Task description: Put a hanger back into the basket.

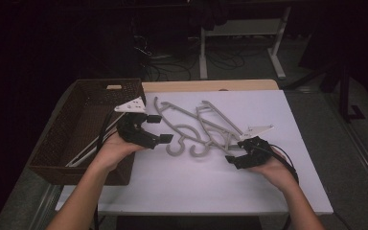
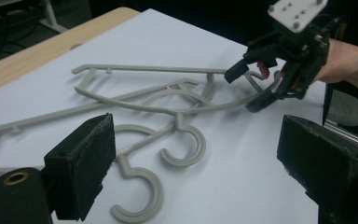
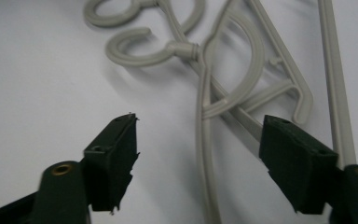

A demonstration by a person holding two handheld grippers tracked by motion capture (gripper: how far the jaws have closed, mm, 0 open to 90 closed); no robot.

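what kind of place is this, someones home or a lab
Probably a lab or workshop rather than a home: a white work table set up with grey plastic hangers and a wicker basket, cables strewn on the floor behind, and another desk's white legs.

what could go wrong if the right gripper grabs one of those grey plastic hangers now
The grey plastic hangers lie overlapped with hooks crossing, so lifting one may drag the others along. The open right gripper straddles a thin arm where several bars cross; it may pinch two. A dragged hanger could hit the open left gripper.

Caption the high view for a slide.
Two hand-held grippers, left and right, both open, flank tangled grey hangers on a white table beside a wicker basket.
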